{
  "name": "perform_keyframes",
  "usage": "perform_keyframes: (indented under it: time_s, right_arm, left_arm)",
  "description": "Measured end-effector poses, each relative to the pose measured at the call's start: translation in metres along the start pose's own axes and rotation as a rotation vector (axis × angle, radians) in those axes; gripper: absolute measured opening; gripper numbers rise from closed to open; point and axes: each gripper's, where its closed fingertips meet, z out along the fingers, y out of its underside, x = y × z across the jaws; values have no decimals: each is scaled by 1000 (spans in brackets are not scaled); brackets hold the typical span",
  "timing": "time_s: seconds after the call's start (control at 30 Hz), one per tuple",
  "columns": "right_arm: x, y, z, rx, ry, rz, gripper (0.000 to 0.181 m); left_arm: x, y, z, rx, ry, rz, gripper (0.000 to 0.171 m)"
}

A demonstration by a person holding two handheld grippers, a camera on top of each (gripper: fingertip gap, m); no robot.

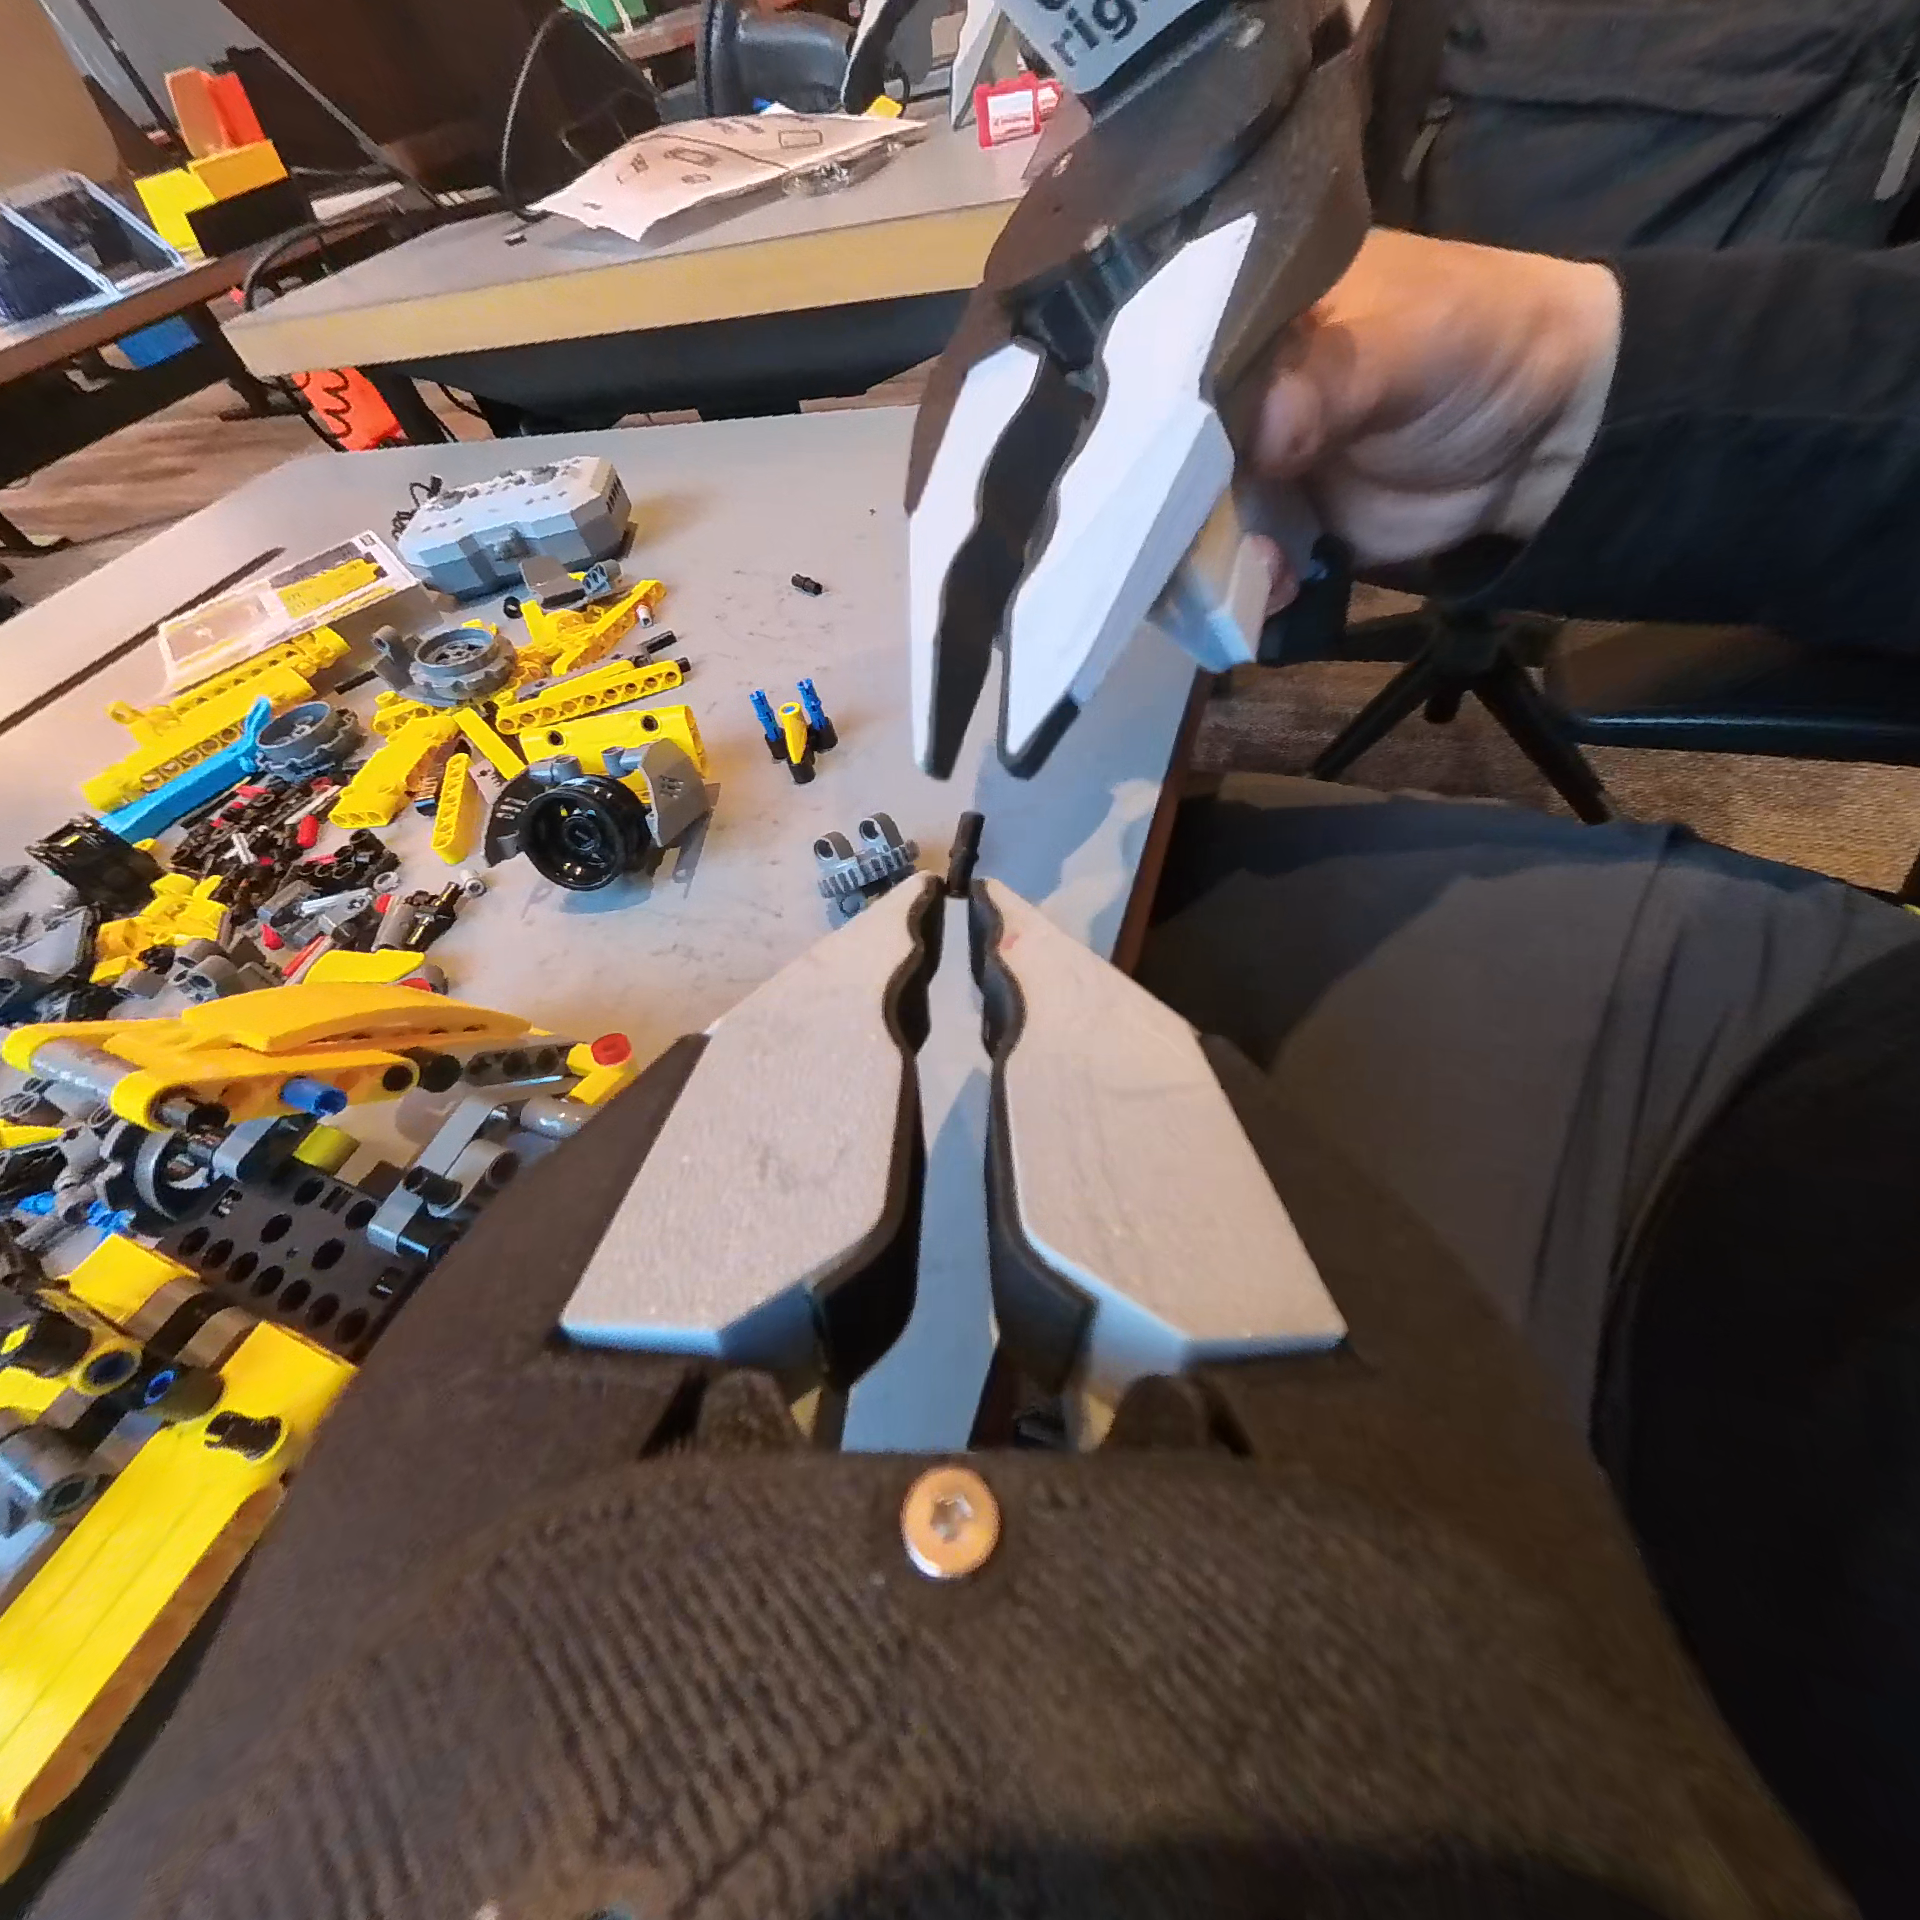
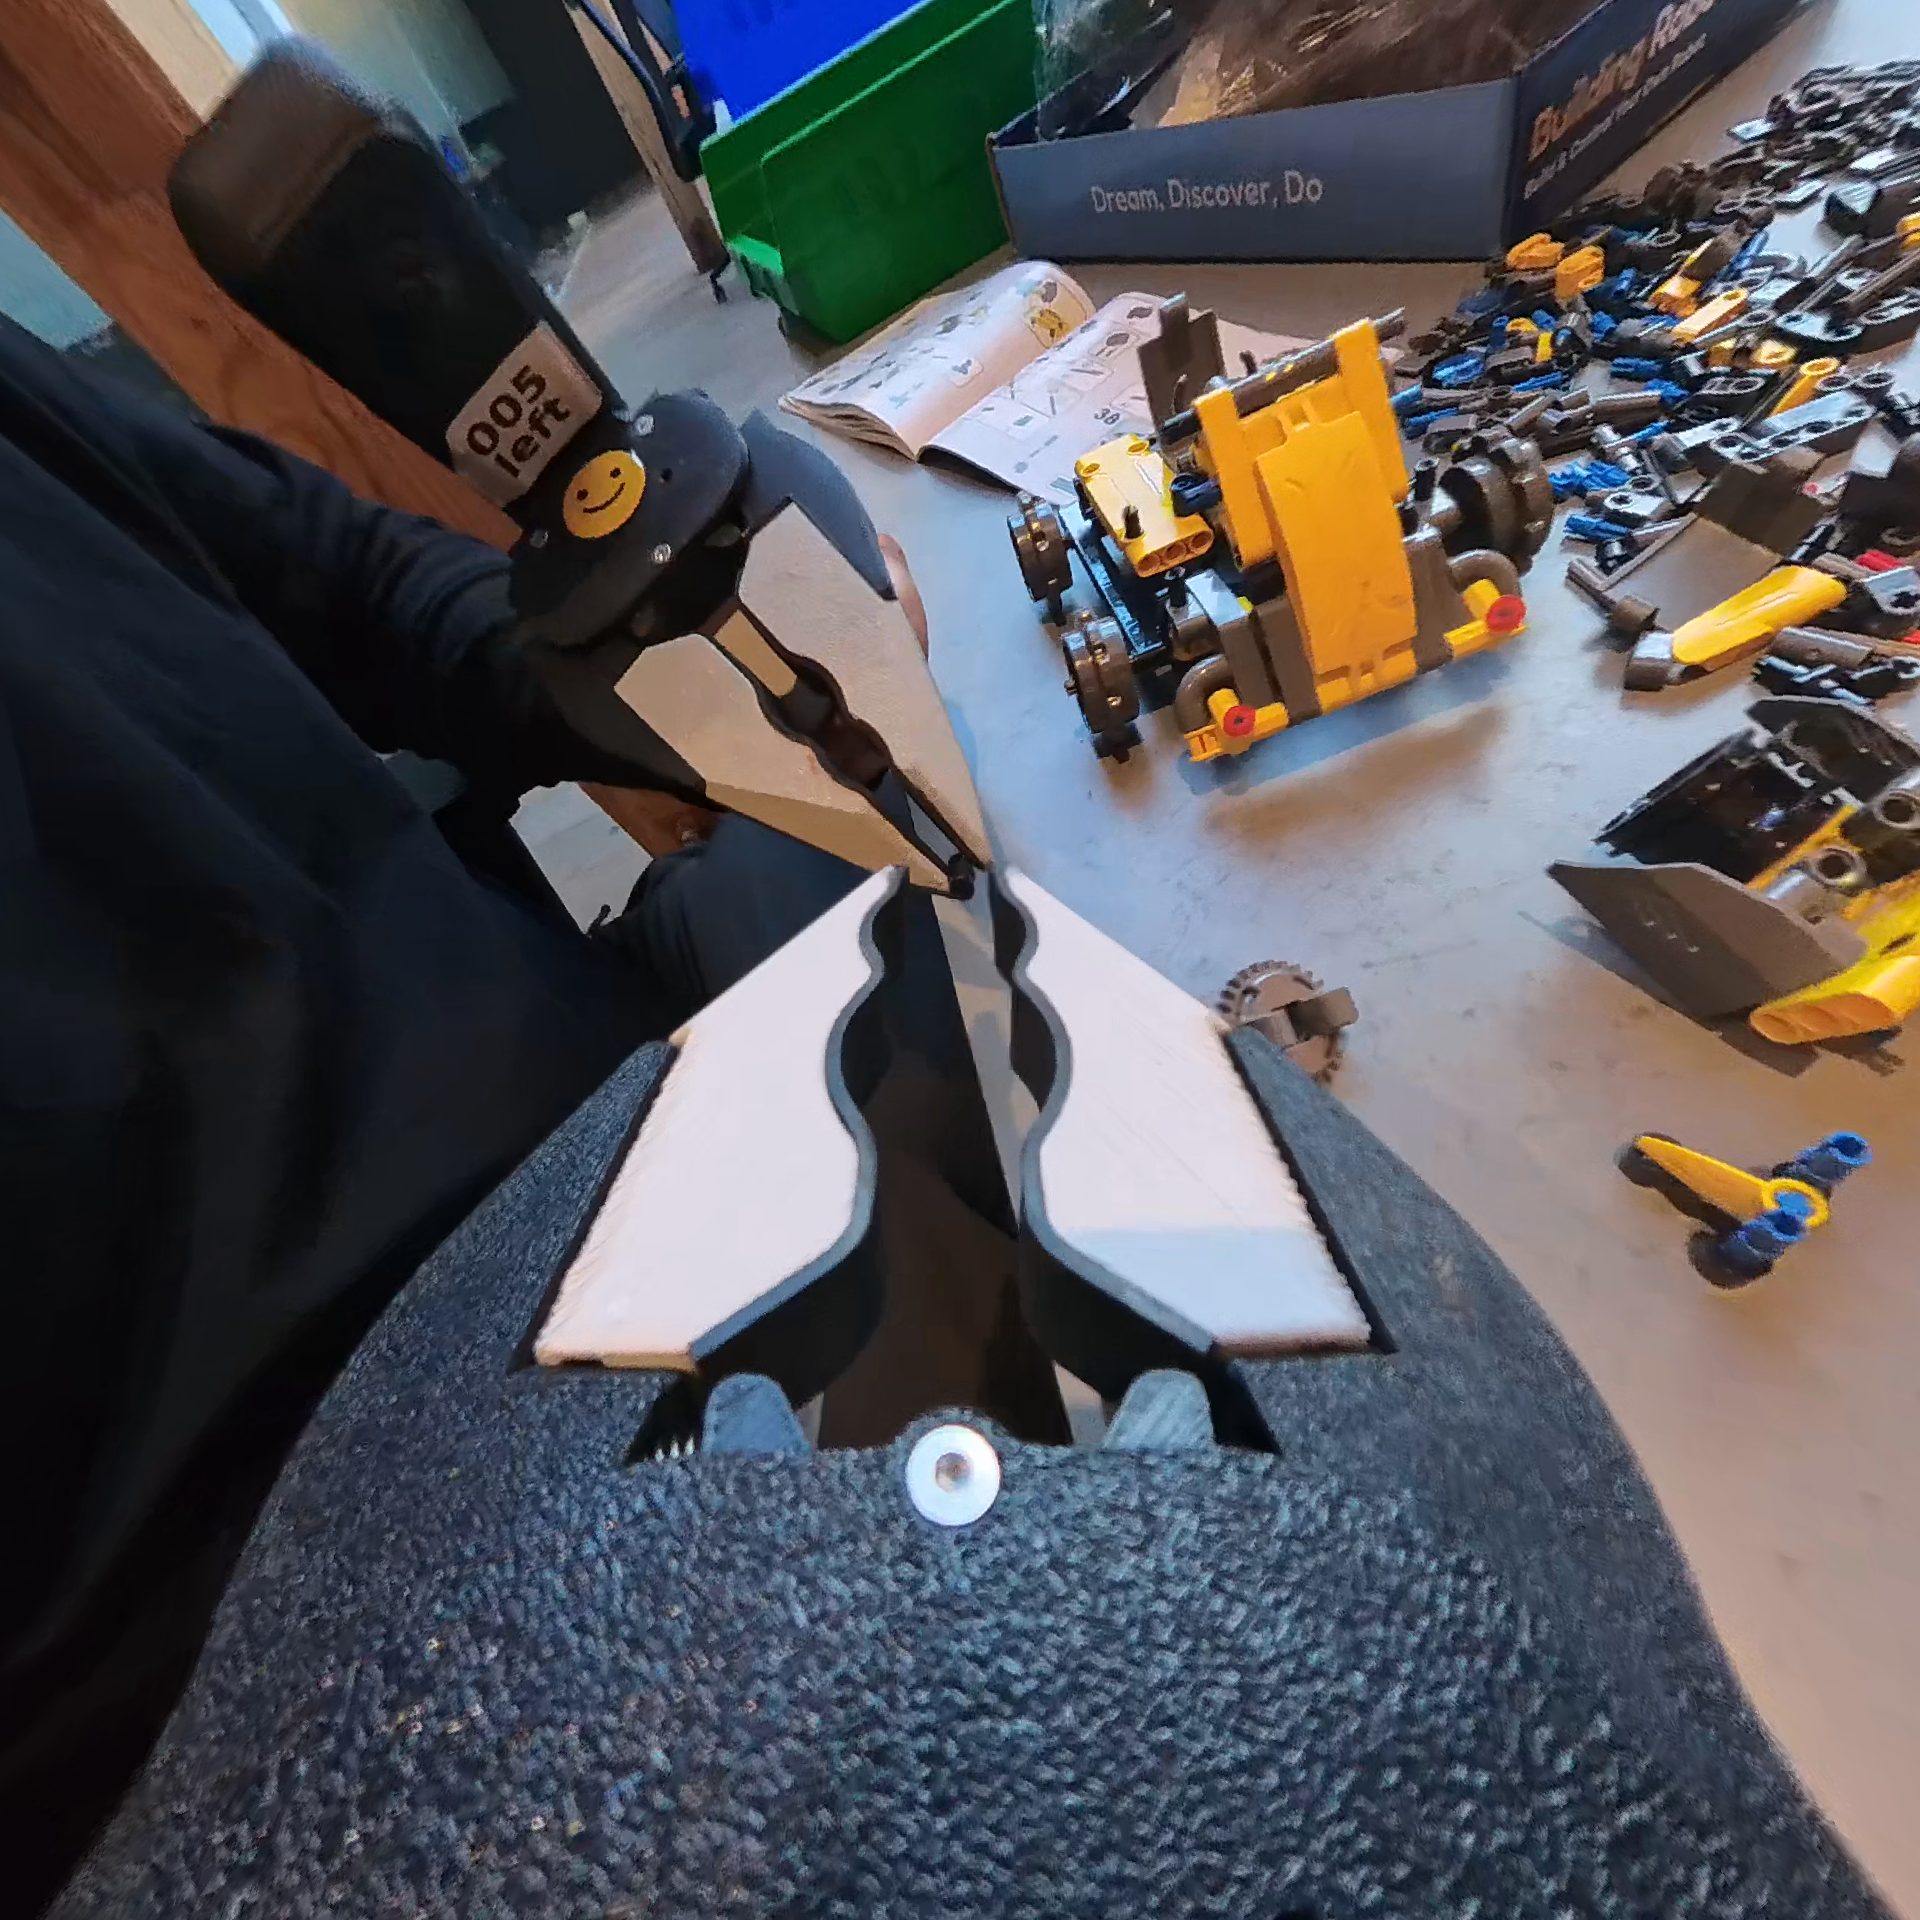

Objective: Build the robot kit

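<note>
Jaws of left gripper (image 1: 961,883) clamped on small black pin (image 1: 964,847); right gripper (image 2: 951,883) jaws slightly apart, tips beside pin. Best: approach slow, keep pin steady, above desk (image 1: 748,925) edge.

Grey bench (image 2: 1351,935): partly built yellow-and-grey vehicle model (image 2: 1288,582); open instruction booklet (image 2: 966,384) beside it; dark cardboard box (image 2: 1299,177) behind; loose yellow, black and blue building pieces (image 1: 343,810); grey gear piece (image 1: 862,857); black wheel hub (image 1: 577,831); grey battery unit (image 1: 514,525). Green bin (image 2: 873,177) beyond the bench.
</note>
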Motion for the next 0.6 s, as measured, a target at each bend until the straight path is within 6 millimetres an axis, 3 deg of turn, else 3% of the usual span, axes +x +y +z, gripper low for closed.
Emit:
perform_keyframes:
  time_s: [0.13, 0.47, 0.6]
  right_arm:
    - [3, 12, 5, -70, 37, -40, 13]
    - [0, 13, 6, -73, 16, -29, 8]
    - [30, 19, -6, -92, 155, 24, 14]
  left_arm:
    - [2, -1, 0, 9, 15, -11, 3]
    - [4, -2, -1, 23, 27, -10, 3]
    - [3, -2, -2, 22, 25, -13, 3]
